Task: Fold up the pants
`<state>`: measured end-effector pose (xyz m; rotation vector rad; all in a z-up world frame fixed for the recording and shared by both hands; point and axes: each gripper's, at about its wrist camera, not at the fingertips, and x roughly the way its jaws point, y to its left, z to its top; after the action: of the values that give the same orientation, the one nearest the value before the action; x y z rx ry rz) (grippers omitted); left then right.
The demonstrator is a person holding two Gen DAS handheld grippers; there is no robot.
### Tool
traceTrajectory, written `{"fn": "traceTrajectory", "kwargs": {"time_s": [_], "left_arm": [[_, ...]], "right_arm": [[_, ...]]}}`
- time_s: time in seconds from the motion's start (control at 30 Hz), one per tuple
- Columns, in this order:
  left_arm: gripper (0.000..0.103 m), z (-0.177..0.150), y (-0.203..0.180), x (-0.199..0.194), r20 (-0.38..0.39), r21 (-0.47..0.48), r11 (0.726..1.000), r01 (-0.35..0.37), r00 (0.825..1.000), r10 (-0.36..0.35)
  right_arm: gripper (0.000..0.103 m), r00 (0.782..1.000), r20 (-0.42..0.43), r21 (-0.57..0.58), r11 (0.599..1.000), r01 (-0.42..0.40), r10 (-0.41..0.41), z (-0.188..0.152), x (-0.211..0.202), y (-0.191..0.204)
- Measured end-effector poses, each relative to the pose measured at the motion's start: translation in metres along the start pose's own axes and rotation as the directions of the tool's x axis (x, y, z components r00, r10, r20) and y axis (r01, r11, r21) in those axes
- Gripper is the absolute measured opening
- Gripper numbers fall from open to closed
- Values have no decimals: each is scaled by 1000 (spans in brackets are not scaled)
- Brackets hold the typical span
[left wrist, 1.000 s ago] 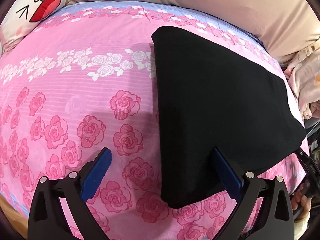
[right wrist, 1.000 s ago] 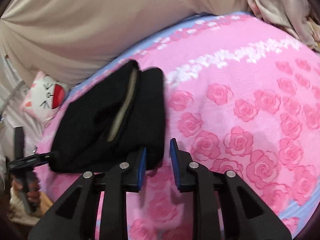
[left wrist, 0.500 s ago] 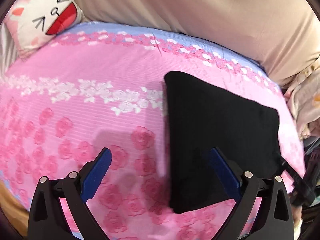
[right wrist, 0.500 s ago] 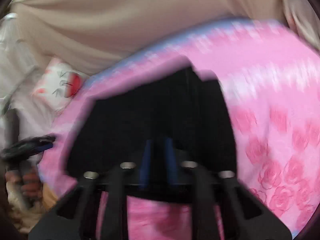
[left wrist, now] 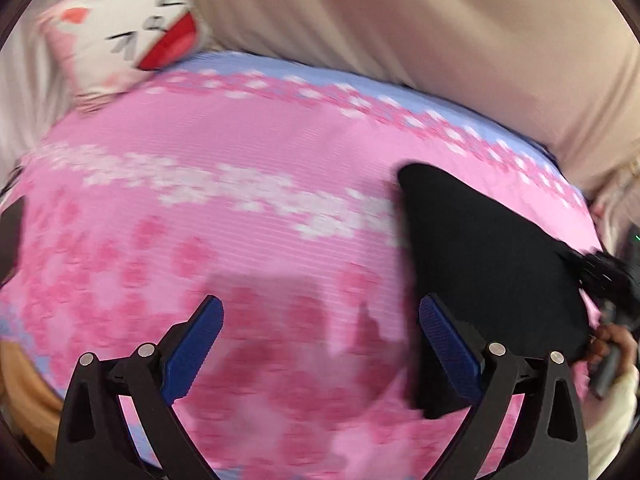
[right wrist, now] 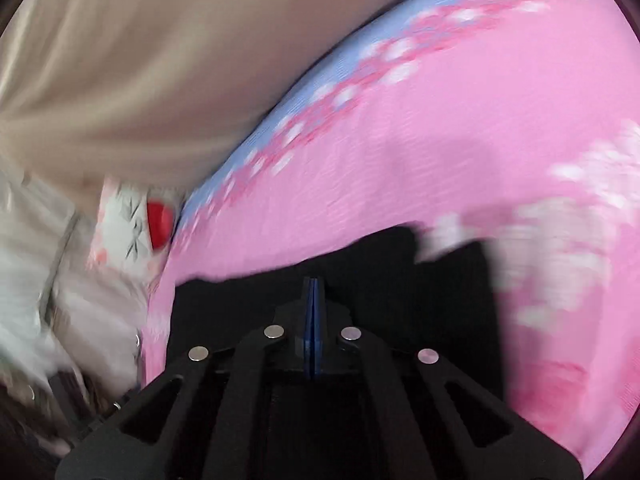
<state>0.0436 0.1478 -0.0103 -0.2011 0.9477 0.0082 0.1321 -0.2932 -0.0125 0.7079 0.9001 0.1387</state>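
The black pants (left wrist: 480, 248) lie folded into a flat wedge on the right part of the pink rose bedsheet (left wrist: 240, 200). My left gripper (left wrist: 320, 320) hovers open above the sheet, its right finger (left wrist: 448, 344) just over the pants' left edge, with nothing between the pads. My right gripper (right wrist: 314, 280) is shut, blue pads pressed together at the near edge of the pants (right wrist: 400, 272), which spread out around its tip. In the left wrist view the right gripper (left wrist: 596, 272) meets the pants' pointed right corner.
A cat-face pillow (left wrist: 124, 36) lies at the far left corner of the bed, also the pillow (right wrist: 132, 216) in the right wrist view. Beige cloth (left wrist: 400, 20) runs along the far side. A person's hand (left wrist: 612, 344) grips the right handle. Pale bedding (right wrist: 48, 280) sits beyond the bed's edge.
The right gripper's jaws closed at the pants' edge and it swept sideways. The left gripper rose and drew back, so the pants now sit farther right and smaller in its view.
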Motion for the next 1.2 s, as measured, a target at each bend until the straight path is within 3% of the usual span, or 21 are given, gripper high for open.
{"fn": "traceTrajectory", "kwargs": {"time_s": [0.03,0.1,0.17,0.2,0.23,0.4,0.5,0.6,0.7,0.8,0.87,0.9,0.97,1.07,1.13,1.2], "left_arm": [[97,0,10,-1,7,-21,1000,-8,1000,8],[97,2,22,1,4,-55,998,5,1000,-5],[97,5,24,5,-2,-68,997,25,1000,-25],[97,7,23,9,-8,-66,997,36,999,-36],[97,9,17,14,-18,-54,997,48,999,-50],[97,13,-13,26,-61,-1,992,123,991,-123],[97,12,-22,22,-49,22,992,127,991,-126],[97,9,-21,21,-47,25,994,111,993,-110],[97,10,-15,21,-56,3,996,85,995,-85],[97,10,-10,17,-40,-9,998,69,997,-69],[97,10,-9,20,-37,-12,998,61,997,-62],[97,10,-11,26,-52,-12,998,58,997,-59],[97,11,-15,34,-87,-10,998,56,995,-57],[97,11,-20,31,-77,13,999,51,996,-50],[97,10,-21,29,-54,25,999,31,998,-29],[97,11,-21,33,-59,26,999,20,998,-19]], "right_arm": [[8,1000,20,-12,1000,-13,13,-1,-14,1],[10,997,34,-14,998,-65,66,-4,-43,-1],[23,998,15,-28,997,-67,68,-10,-55,-7],[37,998,-17,-48,997,-54,54,-16,-57,-8],[45,999,-34,-62,997,-45,43,-19,-53,-8],[45,993,-121,-104,995,-9,-4,-38,-24,-10],[45,987,-155,-97,993,-63,48,-46,-8,-8],[19,991,-133,-155,987,-47,27,-50,-6,4],[12,997,-56,-160,985,-63,55,-43,-37,11],[12,1000,0,-165,986,10,-10,-39,-58,1],[14,996,-49,-145,987,67,-75,-42,-41,-21],[20,995,-90,-116,993,36,-46,-45,-30,-33],[21,998,-66,-66,998,-6,1,-42,-40,-36],[21,983,133,-154,977,146,-126,-35,-87,-8],[21,982,178,-216,970,109,-71,-30,-103,20],[21,993,118,-282,959,4,30,-28,-90,51]]}}
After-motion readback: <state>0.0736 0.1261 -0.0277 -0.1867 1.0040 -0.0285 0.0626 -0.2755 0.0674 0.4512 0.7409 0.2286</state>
